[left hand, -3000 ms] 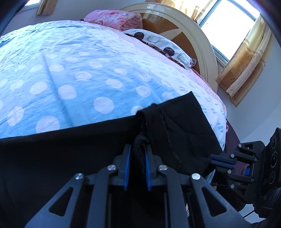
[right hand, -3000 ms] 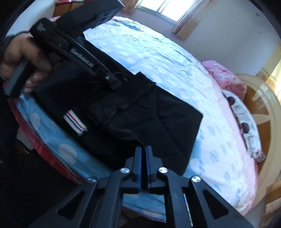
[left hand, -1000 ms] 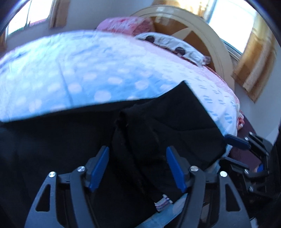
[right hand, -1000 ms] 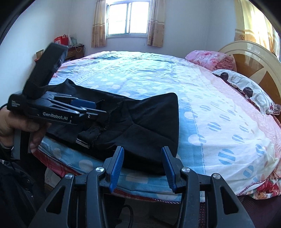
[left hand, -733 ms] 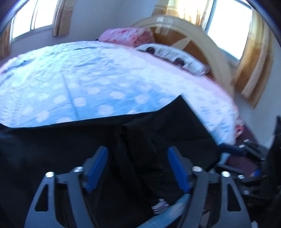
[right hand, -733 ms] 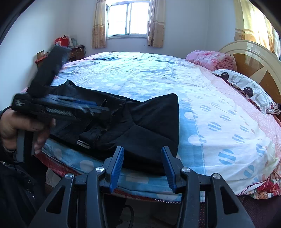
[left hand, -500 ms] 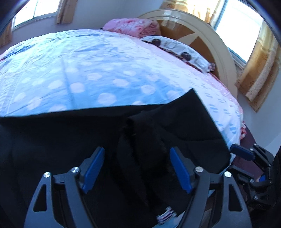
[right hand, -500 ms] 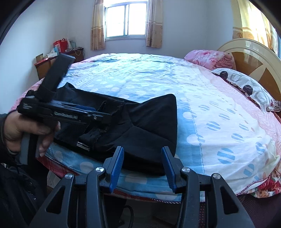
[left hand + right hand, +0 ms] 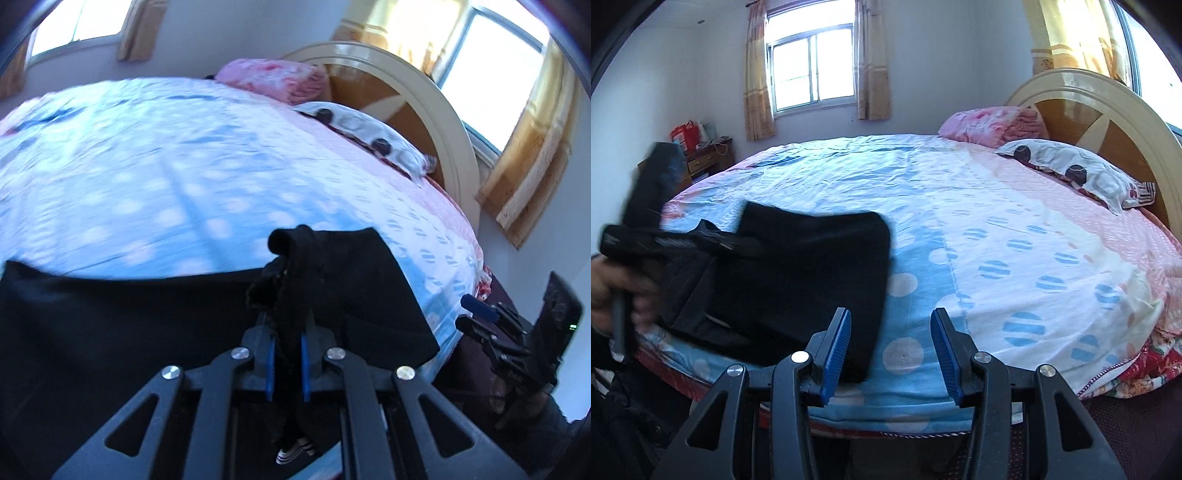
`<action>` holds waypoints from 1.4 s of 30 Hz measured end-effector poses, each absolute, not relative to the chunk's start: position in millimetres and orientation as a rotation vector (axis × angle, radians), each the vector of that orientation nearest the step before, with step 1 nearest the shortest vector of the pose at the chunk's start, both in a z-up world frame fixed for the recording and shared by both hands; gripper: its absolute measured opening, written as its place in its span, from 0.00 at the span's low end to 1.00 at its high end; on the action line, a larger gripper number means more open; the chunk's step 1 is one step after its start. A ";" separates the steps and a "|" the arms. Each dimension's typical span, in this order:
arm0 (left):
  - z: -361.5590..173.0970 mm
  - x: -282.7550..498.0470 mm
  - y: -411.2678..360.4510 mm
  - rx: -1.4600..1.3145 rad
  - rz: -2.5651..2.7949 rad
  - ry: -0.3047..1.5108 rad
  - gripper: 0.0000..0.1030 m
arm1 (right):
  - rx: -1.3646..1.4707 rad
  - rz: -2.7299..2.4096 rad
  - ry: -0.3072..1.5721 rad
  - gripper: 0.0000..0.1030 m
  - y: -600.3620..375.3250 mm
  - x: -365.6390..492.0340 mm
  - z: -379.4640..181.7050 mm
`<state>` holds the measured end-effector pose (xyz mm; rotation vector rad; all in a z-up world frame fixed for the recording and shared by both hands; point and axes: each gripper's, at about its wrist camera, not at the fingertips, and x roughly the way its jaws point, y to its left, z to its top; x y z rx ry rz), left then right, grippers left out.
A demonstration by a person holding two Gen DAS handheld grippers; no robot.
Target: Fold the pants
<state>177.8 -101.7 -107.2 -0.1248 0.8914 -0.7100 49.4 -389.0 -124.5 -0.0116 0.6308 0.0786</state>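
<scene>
Black pants spread along the near edge of the bed, at six o'clock in the left wrist view, partly folded over. Left gripper clenched on a bunched ridge of the pants, blue pads pressed tight on the dark cloth, a rolled lump of fabric standing up just past the tips toward twelve o'clock. A small white striped label dangling below the grip at six o'clock. Folded flap of the pants lying flat toward three o'clock, its corner reaching the bed's edge.

Right gripper released, jaws parted, nothing between the pads but polka-dot sheet beyond; the edge of the pants just beside the left pad, toward ten o'clock. Seen from the right wrist view, left gripper blurred at nine o'clock, held in a hand, lying over the pants.

Pink blanket and a spotted pillow at one to two o'clock against the rounded headboard. Curtained window at twelve o'clock on the far wall. Right gripper also visible at three o'clock in the left wrist view, off the side of the bed.
</scene>
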 end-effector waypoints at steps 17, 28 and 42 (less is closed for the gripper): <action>-165.6 191.3 -8.4 -0.194 -0.542 0.997 0.18 | -0.330 0.328 0.884 0.48 -265.4 102.4 -183.0; -109.8 166.1 -16.9 0.002 -0.468 0.719 0.75 | -0.326 0.434 0.816 0.54 -281.4 108.8 -122.4; -167.0 214.9 -52.1 0.094 -0.433 0.868 0.86 | -0.172 0.385 0.904 0.57 -275.6 201.3 -164.1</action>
